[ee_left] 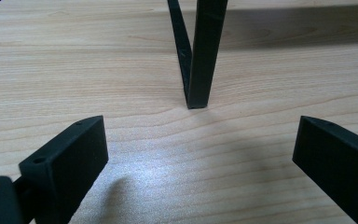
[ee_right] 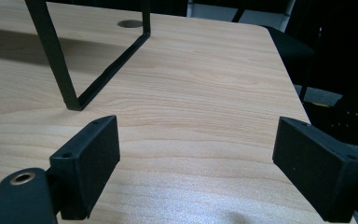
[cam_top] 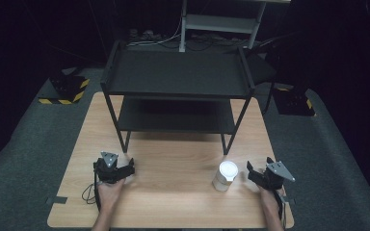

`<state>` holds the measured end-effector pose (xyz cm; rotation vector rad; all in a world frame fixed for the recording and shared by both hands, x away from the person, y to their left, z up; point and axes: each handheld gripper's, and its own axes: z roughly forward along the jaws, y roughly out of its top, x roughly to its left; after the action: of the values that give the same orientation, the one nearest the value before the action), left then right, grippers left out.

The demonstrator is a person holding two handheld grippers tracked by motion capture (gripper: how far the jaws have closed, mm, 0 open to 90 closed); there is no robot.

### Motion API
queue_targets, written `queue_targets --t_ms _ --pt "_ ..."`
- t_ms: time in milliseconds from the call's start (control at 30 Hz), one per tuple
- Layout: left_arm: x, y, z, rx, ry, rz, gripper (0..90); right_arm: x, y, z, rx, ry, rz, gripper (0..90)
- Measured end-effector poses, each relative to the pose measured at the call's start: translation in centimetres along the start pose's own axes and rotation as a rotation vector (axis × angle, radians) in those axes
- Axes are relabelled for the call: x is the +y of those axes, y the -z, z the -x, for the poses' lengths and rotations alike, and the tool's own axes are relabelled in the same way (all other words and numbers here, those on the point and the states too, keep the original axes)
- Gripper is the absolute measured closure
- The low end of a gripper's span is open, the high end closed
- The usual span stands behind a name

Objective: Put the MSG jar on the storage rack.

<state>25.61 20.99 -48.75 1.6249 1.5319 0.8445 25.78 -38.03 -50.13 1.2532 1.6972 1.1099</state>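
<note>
In the high view a small white cup (cam_top: 225, 175) stands upright on the wooden table (cam_top: 173, 192), in the lower right of the frame, just in front of the front right leg of a black two-tier shelf rack (cam_top: 176, 84) that fills the centre. The right gripper (cam_top: 256, 174) sits just to the right of the cup, near it but apart, its jaws spread wide and holding nothing. In the right gripper view those jaws rise at the lower left and lower right with bare table between them and a rack leg (ee_right: 56, 56) at upper left. The left gripper (cam_top: 125, 169) rests in the lower left of the high view, well apart from the cup, likewise spread and empty; in the left gripper view a rack leg (ee_left: 200, 56) stands at top centre between its parted jaws.

The cup looks like a light thing, probably paper or thin plastic with a flat lid or rim on top; whether it holds anything cannot be told. Such a wall would likely give under hard pressure, and a light cup tips easily if nudged at the rim. The safer hold seems to be across the body at mid-height, jaws on opposite sides, closing gently and squarely, since the smooth side may slip under a loose or slanted grip.
</note>
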Motion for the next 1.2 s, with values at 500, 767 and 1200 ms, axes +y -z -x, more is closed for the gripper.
queue_targets --t_ms 500,767,1200 --pt "0.2 -0.1 -0.1 -0.001 0.014 -0.015 3.5 -0.7 1.9 -0.5 0.051 0.028 0.031 11.5" --pt "0.1 -0.1 -0.1 0.003 0.012 -0.006 3.5 -1.6 5.2 0.5 0.197 0.045 0.034 10.2" --pt "0.2 0.0 -0.1 -0.002 0.018 -0.011 3.5 -1.7 6.0 0.6 0.456 0.047 0.030 10.2"
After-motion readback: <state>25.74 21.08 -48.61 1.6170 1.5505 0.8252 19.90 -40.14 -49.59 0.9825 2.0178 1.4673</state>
